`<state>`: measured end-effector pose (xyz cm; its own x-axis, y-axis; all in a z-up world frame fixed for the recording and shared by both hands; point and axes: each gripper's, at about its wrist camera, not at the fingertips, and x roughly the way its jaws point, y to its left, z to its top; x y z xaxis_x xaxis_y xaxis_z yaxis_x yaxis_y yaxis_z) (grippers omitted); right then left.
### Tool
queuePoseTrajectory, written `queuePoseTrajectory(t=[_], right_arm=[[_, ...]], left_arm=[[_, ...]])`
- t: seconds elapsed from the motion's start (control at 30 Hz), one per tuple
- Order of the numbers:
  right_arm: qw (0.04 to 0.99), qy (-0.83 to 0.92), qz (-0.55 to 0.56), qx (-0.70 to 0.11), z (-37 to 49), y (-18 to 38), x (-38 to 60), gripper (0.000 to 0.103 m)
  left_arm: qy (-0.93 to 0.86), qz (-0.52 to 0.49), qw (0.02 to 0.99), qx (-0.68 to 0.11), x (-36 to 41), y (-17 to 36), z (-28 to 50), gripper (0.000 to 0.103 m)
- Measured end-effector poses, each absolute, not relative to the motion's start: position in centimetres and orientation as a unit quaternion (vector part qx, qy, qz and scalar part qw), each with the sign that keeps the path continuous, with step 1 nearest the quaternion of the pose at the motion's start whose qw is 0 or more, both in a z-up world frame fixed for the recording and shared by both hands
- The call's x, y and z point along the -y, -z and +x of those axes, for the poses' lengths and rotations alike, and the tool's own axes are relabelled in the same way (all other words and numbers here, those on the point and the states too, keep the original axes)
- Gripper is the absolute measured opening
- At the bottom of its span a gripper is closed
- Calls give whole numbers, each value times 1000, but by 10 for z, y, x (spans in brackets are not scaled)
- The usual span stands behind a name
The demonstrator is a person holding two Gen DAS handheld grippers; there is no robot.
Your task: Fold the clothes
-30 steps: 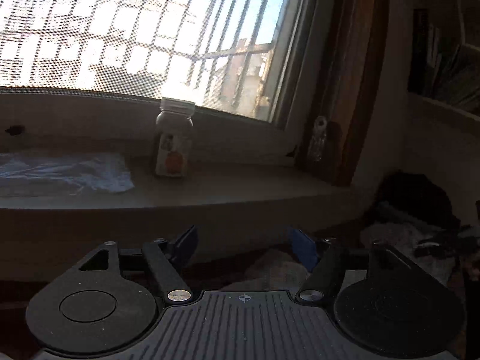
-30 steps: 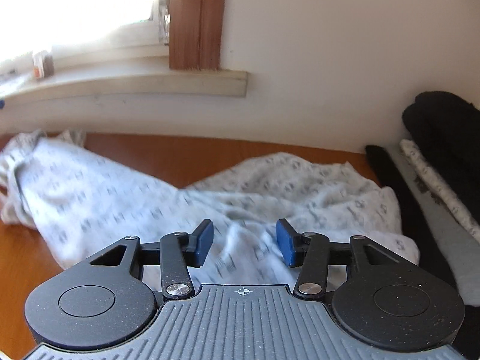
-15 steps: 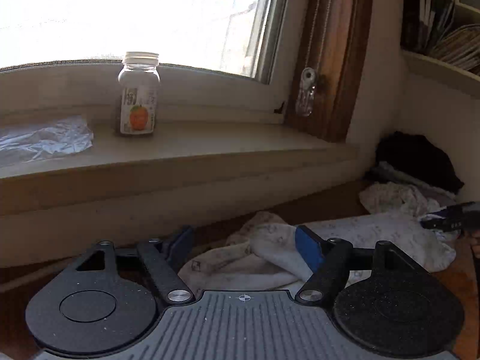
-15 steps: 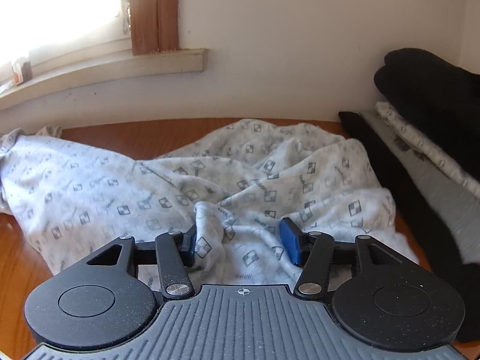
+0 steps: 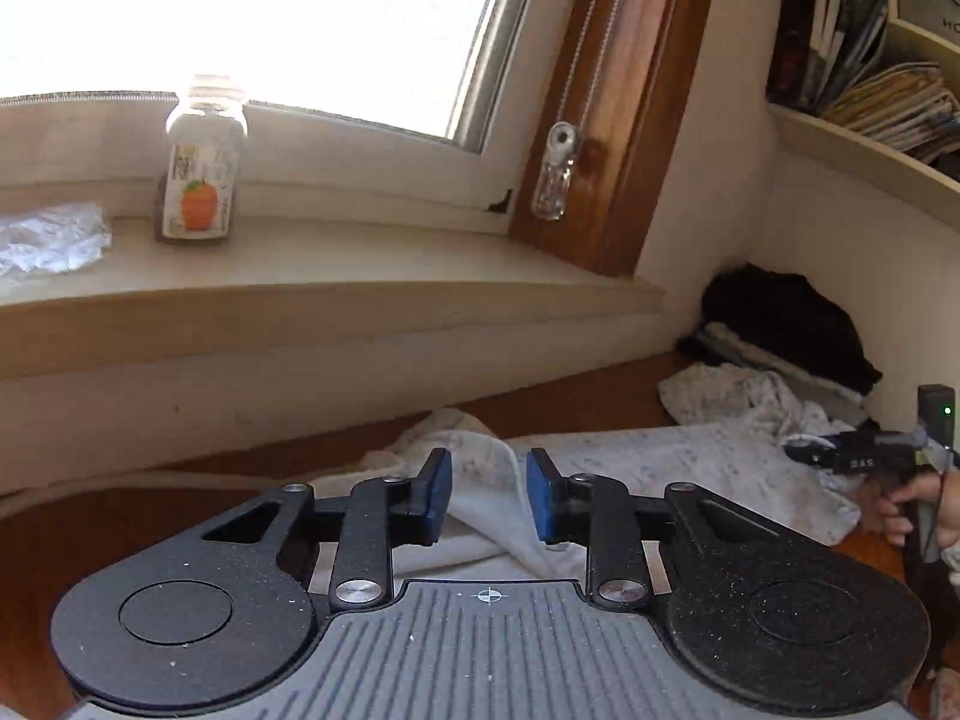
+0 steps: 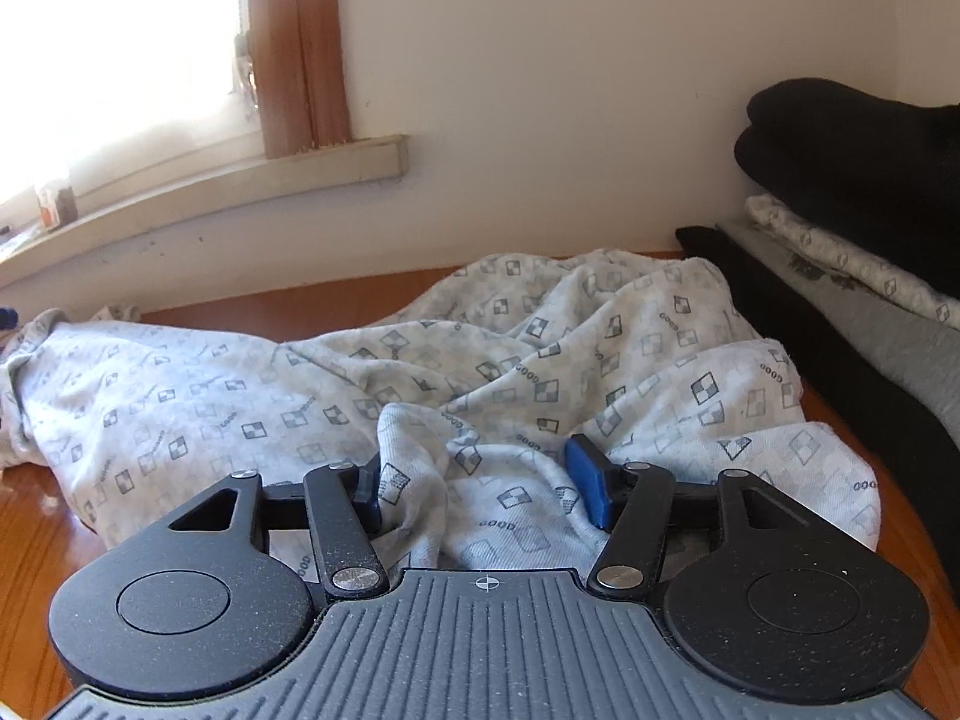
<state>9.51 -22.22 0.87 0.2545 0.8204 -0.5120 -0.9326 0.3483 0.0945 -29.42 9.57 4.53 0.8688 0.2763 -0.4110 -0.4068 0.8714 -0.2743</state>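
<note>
Left gripper (image 5: 489, 495) low over the table (image 5: 576, 405), jaws closing, a ridge of the garment (image 5: 690, 468) between the blue pads; can't tell if the pads press it yet. Right gripper (image 6: 477, 483) jaws opening, a bunched fold of the same patterned cloth between them; its left pad is half buried in fabric, the right pad stands clear of it, so no firm grip visible. Garment lies crumpled across the wooden table below the sill (image 5: 312, 264), its far-left end cut off in the right view. Folded stack (image 6: 852, 222) at right against the wall, cropped by the frame edge. In the left view, the right gripper and a hand (image 5: 924, 507) are barely visible at the edge. Jar (image 5: 201, 162) on the sill, label blurred; window blown out.
</note>
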Motion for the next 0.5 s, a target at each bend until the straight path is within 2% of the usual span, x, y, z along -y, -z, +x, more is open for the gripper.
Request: queuePoseTrajectory(t=[0.03, 0.13, 0.27, 0.3, 0.37, 0.4, 0.43, 0.47, 0.5], right_arm=[[783, -561, -112, -246, 96, -8, 223, 59], [783, -562, -107, -245, 96, -8, 223, 60], [784, -562, -100, -245, 96, -8, 224, 60], [783, -563, -93, -247, 97, -8, 225, 60], [781, -566, -78, -251, 100, -8, 228, 60], [780, -568, -70, -253, 102, -8, 230, 60], [778, -571, -59, -256, 104, -8, 232, 60], [776, -573, -46, -258, 107, -8, 235, 60], [774, -576, -32, -261, 109, -8, 238, 60]], left_arm=[[-178, -183, 949, -185, -94, -44, -291, 43], [-171, -190, 947, -196, -89, -39, -280, 50], [-175, -189, 940, -223, -84, -28, -262, 53], [-179, -186, 939, -229, -82, -25, -259, 50], [-187, -177, 936, -241, -78, -23, -253, 38], [-190, -170, 935, -245, -75, -24, -252, 29], [-193, -163, 935, -248, -72, -25, -251, 15], [-196, -158, 936, -247, -70, -26, -251, 8], [-202, -156, 936, -244, -68, -27, -254, 6]])
